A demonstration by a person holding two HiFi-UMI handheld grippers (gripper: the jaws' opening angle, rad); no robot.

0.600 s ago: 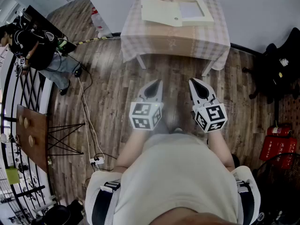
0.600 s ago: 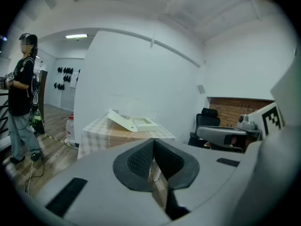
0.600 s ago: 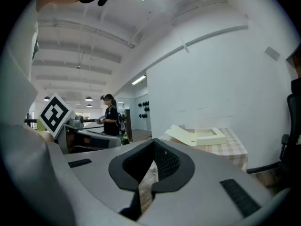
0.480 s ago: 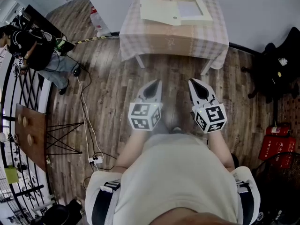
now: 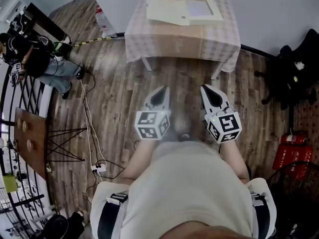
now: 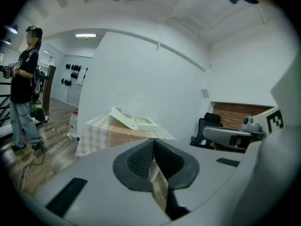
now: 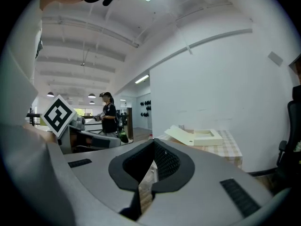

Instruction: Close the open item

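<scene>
A flat cream box (image 5: 202,9) lies open on a table with a checked cloth (image 5: 184,41), its lid (image 5: 167,10) swung out to the left. The same box shows in the left gripper view (image 6: 137,122) and the right gripper view (image 7: 197,135), well ahead of the jaws. My left gripper (image 5: 162,89) and right gripper (image 5: 205,87) hang side by side over the wooden floor, close to the person's body and well short of the table. Both are shut with nothing between the jaws, as the left gripper (image 6: 153,140) and right gripper (image 7: 153,142) show close up.
A person (image 5: 35,56) stands at the far left beside a black railing. Cables (image 5: 92,128) run across the floor on the left. A black chair (image 5: 299,68) and red fire extinguishers (image 5: 294,153) sit at the right. A white wall rises behind the table.
The head view has shifted slightly, so the table sits a little further left and up. The person at the left has moved leftward. Both grippers keep their pose and stay shut.
</scene>
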